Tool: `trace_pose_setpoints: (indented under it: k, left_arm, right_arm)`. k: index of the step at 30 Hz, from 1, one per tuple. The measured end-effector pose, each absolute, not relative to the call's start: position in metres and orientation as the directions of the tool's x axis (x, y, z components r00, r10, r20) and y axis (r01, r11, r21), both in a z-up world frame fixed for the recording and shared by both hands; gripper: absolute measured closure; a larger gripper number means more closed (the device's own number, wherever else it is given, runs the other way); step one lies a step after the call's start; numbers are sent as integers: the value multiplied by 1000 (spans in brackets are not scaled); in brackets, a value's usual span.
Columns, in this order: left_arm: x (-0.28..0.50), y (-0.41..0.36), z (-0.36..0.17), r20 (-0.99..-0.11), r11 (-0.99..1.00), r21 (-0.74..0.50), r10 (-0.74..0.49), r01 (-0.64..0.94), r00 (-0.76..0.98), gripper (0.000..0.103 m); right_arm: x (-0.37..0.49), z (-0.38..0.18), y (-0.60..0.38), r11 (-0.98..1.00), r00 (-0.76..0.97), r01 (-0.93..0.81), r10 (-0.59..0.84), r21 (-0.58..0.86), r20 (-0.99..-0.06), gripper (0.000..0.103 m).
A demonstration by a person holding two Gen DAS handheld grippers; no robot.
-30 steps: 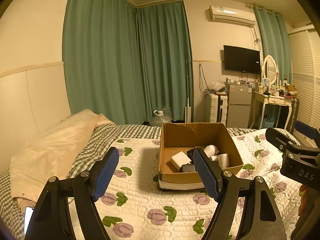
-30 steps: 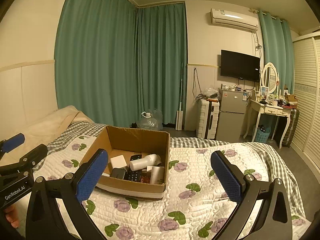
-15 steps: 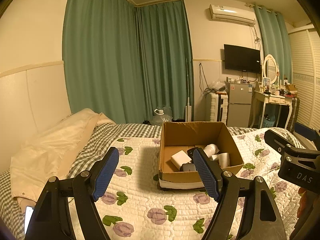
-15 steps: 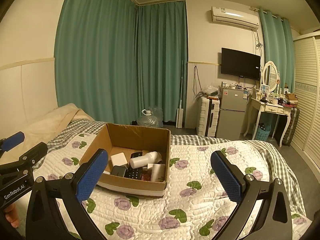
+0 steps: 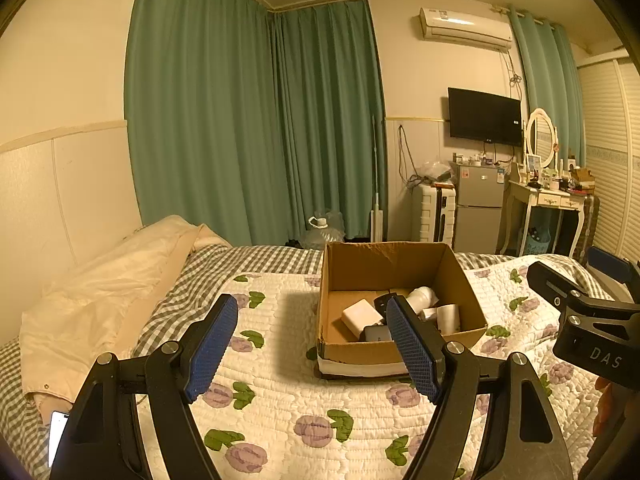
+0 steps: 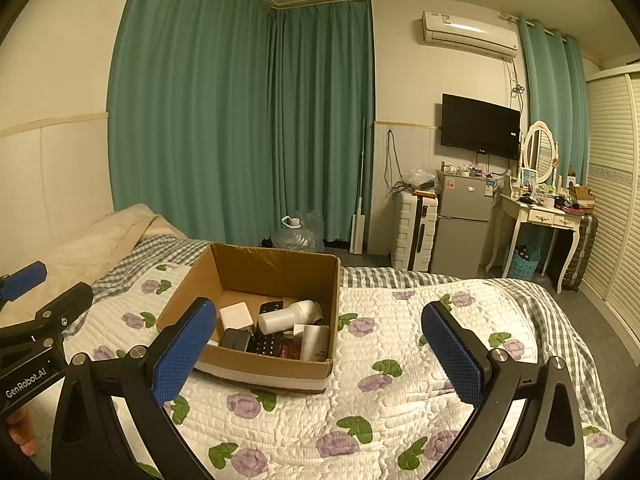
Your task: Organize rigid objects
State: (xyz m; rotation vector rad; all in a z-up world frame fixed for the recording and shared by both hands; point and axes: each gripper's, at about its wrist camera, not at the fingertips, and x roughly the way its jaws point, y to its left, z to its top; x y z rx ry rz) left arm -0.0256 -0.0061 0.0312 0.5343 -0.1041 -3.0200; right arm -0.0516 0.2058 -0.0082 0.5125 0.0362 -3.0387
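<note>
An open cardboard box (image 5: 400, 350) (image 6: 264, 364) sits on the flowered quilt. In it lie a white square block (image 6: 236, 316) (image 5: 362, 314), a white bottle on its side (image 6: 288, 316), a dark calculator (image 6: 266, 345), a grey box (image 6: 235, 339) and a white carton (image 6: 314, 342). My left gripper (image 5: 312, 344) is open and empty, held above the quilt just left of the box. My right gripper (image 6: 320, 348) is open and empty, above the box's near right corner. Each gripper shows at the edge of the other's view.
The quilt (image 6: 380, 400) covers the bed. A cream duvet (image 5: 92, 292) lies at the left by the wall. A phone (image 5: 56, 436) lies at the bed's left edge. Beyond the bed stand a water jug (image 6: 296, 234), suitcase (image 6: 414, 228), fridge (image 6: 460, 224) and dressing table (image 6: 540, 216).
Both views have shifted slightly; the box sits a little nearer in the right wrist view. Both grippers stay open and empty.
</note>
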Motion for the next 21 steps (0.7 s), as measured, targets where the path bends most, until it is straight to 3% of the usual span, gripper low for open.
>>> trace_pose_setpoints:
  k: [21]
  left_arm:
    - [-26, -7, 31, -340, -995, 82, -85, 61, -937, 23]
  right_arm:
    - [-50, -11, 209, -998, -940, 60, -51, -16, -336, 0]
